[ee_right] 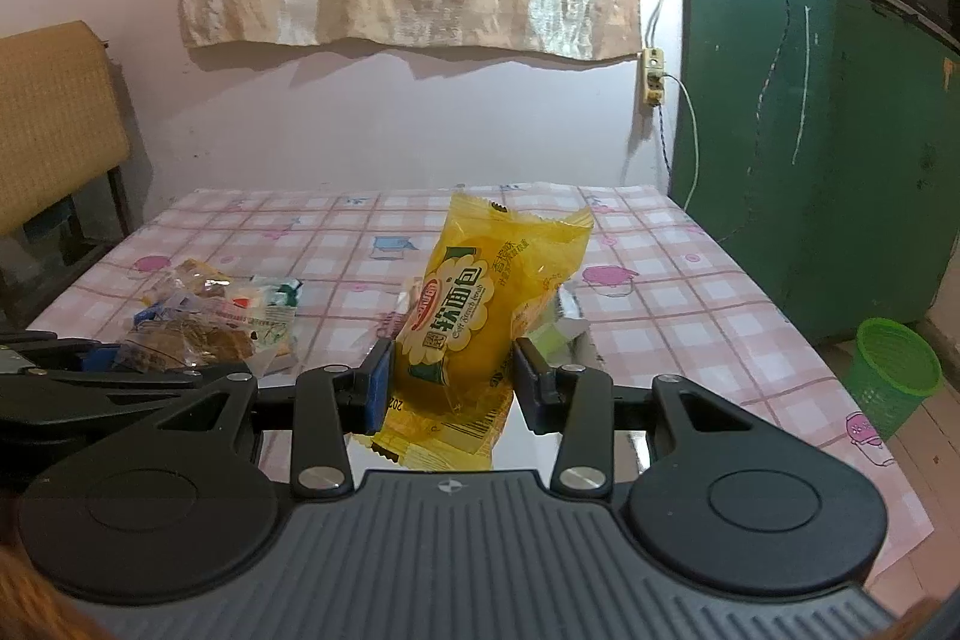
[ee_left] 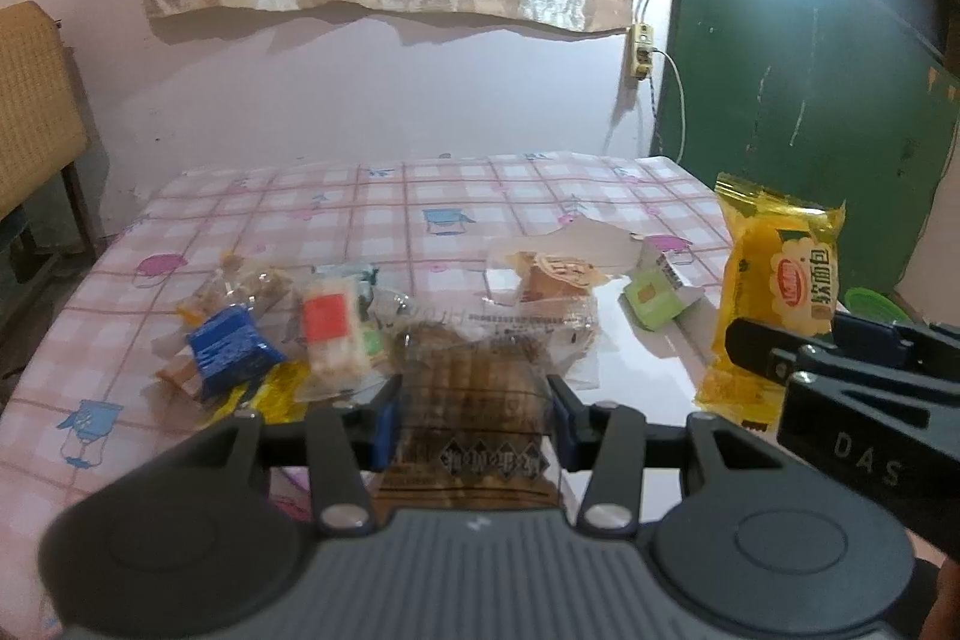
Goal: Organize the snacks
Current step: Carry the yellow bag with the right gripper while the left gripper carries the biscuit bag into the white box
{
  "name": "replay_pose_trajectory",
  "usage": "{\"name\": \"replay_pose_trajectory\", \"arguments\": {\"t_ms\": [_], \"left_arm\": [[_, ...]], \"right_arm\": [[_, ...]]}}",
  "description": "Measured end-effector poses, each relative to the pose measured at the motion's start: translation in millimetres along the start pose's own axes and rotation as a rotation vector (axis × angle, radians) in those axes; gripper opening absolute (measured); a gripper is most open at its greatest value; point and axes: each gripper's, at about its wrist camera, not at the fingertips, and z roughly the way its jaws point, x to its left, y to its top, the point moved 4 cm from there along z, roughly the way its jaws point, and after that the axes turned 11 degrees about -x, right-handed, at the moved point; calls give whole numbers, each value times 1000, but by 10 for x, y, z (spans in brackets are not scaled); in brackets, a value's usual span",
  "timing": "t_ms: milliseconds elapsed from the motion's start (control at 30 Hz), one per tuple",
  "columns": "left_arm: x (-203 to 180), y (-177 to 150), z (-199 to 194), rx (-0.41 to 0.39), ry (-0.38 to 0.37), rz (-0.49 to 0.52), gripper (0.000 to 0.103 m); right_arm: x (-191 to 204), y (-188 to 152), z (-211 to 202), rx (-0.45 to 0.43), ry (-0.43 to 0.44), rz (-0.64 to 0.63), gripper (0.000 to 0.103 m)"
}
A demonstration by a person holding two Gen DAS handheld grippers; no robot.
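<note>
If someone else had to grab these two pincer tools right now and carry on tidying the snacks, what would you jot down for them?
Left gripper: shut on a clear-wrapped brown cake, lifted above the table.
Right gripper: shut on the yellow soft-bread packet, held upright.
Loose snack pile lies left of centre; another clear-wrapped pastry and a small green box lie toward the right.
Done: both packets picked up.
Left: put both down in their groups, then sort the pile. No sorting container visible on the table.
</note>
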Motion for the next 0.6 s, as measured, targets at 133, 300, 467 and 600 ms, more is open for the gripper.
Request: {"name": "replay_pose_trajectory", "arguments": {"t_ms": [133,300,467,600], "left_arm": [[-78,6,71,5,-16,4,46],[-163,3,177,16,-33,7,46],[-249,0,286,26,-45,10,46],[-304,-10,383,34,-52,13,46]], "right_arm": [[-73,-14,36,2,-21,7,50],[-168,-30,122,12,-44,14,50],[-224,-48,235,25,-58,5,50],[-299,-69,337,37,-67,-1,50]]}}
